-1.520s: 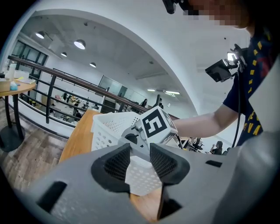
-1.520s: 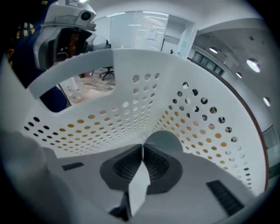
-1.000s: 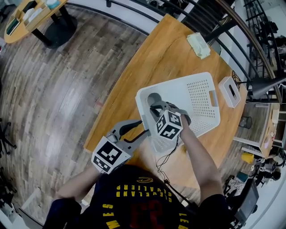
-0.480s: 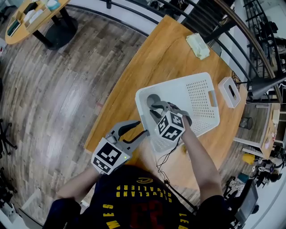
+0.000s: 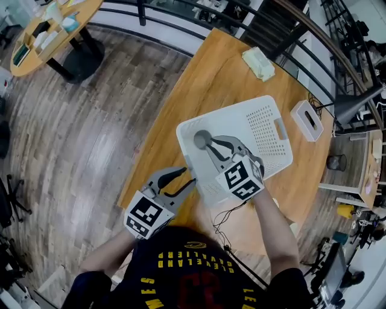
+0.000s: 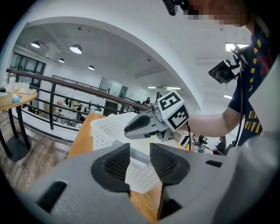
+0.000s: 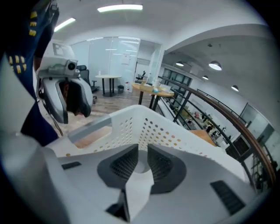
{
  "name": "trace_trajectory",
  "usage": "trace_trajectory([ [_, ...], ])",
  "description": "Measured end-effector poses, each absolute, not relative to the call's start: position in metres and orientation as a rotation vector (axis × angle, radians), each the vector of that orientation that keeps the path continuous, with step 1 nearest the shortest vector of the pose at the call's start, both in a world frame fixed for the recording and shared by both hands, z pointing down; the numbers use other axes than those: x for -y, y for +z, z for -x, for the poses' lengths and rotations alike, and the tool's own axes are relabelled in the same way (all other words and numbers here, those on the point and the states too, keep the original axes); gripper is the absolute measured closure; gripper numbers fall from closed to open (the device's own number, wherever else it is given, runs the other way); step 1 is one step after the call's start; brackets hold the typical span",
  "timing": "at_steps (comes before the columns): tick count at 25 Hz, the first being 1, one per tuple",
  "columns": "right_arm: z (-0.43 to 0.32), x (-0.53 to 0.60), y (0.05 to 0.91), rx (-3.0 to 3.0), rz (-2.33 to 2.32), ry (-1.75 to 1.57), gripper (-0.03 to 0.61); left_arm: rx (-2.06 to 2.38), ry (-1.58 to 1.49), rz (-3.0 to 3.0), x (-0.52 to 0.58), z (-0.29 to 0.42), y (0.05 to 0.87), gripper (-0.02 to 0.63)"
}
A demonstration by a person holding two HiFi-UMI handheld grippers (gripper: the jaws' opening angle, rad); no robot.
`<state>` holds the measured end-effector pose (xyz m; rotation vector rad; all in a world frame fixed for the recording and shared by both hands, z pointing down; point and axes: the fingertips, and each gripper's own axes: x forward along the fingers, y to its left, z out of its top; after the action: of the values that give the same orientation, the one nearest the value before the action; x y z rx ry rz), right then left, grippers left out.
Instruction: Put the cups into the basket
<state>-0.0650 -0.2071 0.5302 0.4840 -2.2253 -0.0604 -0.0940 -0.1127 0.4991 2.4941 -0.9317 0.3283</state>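
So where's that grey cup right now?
In the head view the grey cup lies inside the white basket, tucked into the basket's left corner, on the wooden table.

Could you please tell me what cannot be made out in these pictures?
- Cup: head view, partly behind the right gripper, whose jaws have just been opening, gripping nothing.
- Basket near rim: head view, under that gripper's cube.
- Items on the round table: head view, too small.
- Table near edge: head view, behind the person.
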Motion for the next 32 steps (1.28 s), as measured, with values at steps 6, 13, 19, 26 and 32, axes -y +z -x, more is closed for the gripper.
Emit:
trace_trajectory([
  [6, 0.028, 0.193, 0.468, 2.412, -0.811, 0.015, 0.534, 0.995, 0.358, -2.571, 0.107, 0.081, 0.479, 0.476],
  [13, -0.03, 0.152, 0.439, 2.479, -1.133, 0.103, 0.545, 1.043, 0.295, -2.639, 0.095, 0.061, 0.447, 0.488],
  [19, -0.078, 0.101, 0.448, 2.487, -1.332, 0.317, 0.555, 0.952, 0.274, -2.655, 0.072, 0.02, 0.444, 0.55],
  [26, -0.096, 0.042, 0.46, 2.487, -1.358, 0.424, 0.563, 0.814, 0.269, -2.625, 0.036, -0.033, 0.46, 0.603],
  [32, -0.121, 0.001, 0.481, 2.435, -1.356, 0.455, 0.563, 0.753, 0.326, -2.622, 0.006, -0.076, 0.476, 0.603],
])
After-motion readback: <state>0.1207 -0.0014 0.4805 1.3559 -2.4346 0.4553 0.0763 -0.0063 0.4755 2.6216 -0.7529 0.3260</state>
